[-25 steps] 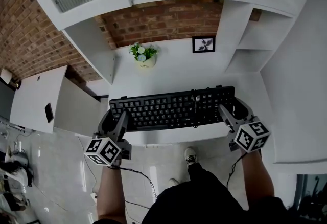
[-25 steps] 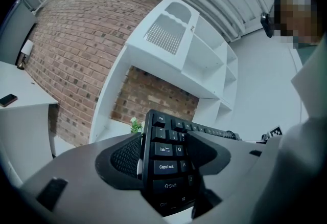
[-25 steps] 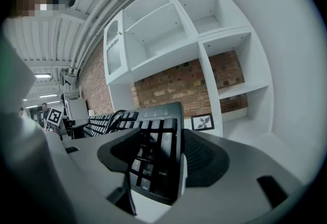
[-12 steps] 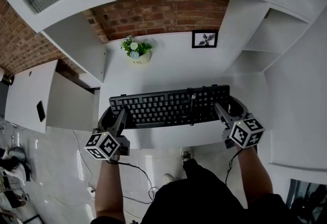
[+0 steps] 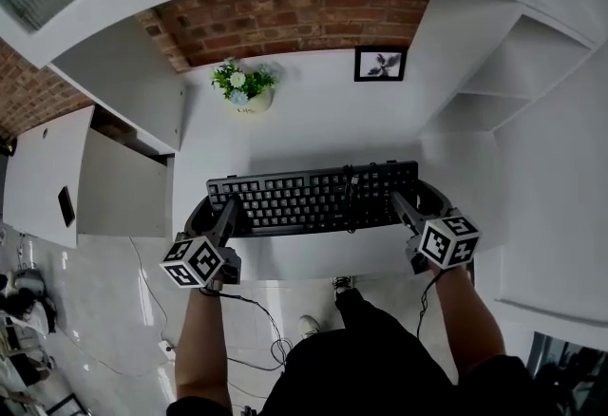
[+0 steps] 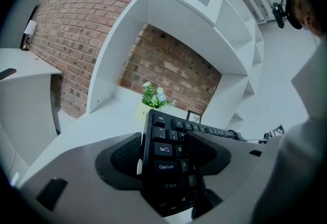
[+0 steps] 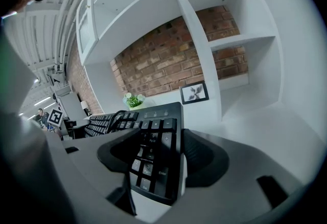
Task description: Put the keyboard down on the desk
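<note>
White desk (image 5: 313, 124) under brick wall, with a potted plant (image 5: 244, 85) and a framed picture (image 5: 380, 64) at the back. From the head view, the black keyboard (image 5: 304, 198) hangs level over the desk's front part, the left gripper (image 5: 217, 213) and right gripper (image 5: 416, 203) at its ends; contact with the surface cannot be told.

Left gripper view: jaws clamped on the keyboard's end, with keys reading Esc, Tab, Caps Lock and Shift.

Right gripper view: jaws clenched on the number-pad end, with an Enter key legible.

The left gripper (image 5: 220, 213) and the right gripper (image 5: 410, 207) were held level and well apart, forearms stretched forward behind them. Each had its jaws closed on one end of the keyboard (image 5: 313, 198), which filled the gap between its fingers.
</note>
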